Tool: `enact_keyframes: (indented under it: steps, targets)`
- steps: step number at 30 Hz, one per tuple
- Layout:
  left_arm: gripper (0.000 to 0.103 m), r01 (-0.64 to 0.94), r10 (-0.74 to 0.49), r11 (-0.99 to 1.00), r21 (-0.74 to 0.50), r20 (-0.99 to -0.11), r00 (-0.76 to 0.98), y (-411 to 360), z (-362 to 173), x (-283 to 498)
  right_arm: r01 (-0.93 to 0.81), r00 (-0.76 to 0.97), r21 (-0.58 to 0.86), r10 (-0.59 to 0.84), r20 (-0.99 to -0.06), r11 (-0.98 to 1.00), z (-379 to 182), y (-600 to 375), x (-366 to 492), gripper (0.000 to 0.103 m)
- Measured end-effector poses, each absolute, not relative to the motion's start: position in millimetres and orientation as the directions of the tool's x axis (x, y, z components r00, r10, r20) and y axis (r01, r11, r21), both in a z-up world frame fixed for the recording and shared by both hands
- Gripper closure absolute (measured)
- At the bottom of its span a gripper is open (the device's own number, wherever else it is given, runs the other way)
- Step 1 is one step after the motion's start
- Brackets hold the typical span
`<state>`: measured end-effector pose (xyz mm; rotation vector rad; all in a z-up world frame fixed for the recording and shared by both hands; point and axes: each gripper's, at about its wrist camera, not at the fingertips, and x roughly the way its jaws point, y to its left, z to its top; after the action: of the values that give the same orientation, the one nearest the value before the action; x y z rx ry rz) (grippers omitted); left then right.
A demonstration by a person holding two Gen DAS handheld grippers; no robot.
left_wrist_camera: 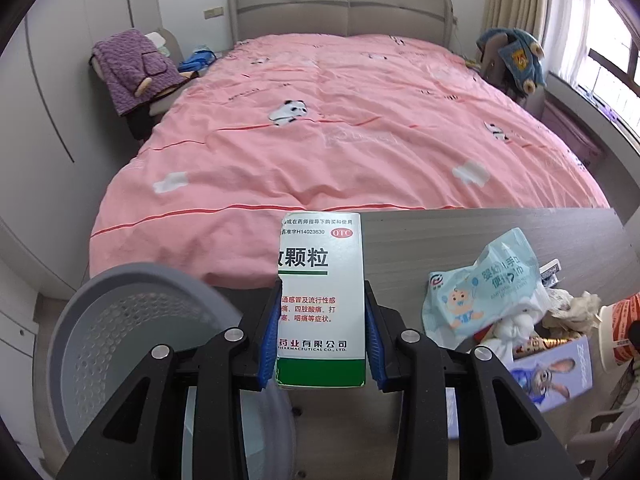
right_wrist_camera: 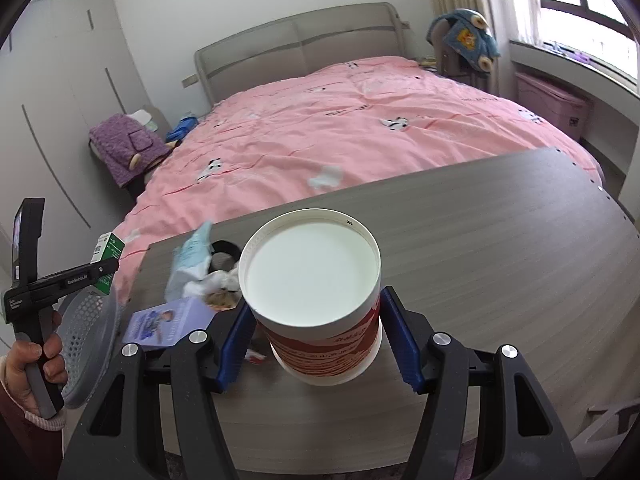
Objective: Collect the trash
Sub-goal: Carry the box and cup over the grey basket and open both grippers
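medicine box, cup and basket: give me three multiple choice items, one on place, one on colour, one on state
1. Where is the grey basket?
A. on the bed
B. beside the table's left end, lower down
C. on the windowsill

2. What colour is the band at the medicine box's lower end?
A. green
B. purple
C. orange

3. What is the right gripper doing?
A. hanging free
B. clamping the paper cup
C. gripping a wipes pack

Answers: 1 B, its rim sits below the table edge; 2 A, green strip under the print; 3 B, both pads press the cup's sides.
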<state>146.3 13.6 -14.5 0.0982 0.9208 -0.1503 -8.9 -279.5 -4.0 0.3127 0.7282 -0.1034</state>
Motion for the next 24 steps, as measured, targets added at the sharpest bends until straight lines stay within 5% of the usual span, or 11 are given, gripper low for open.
enact_keyframes:
  steps: [24]
  targets:
    - [0.068,-0.034,0.064,0.998,0.056,-0.731,0.679,124,-8,46,-0.174,0.711,0.214,0.273,-0.648,0.961,23,-110,5,0.043]
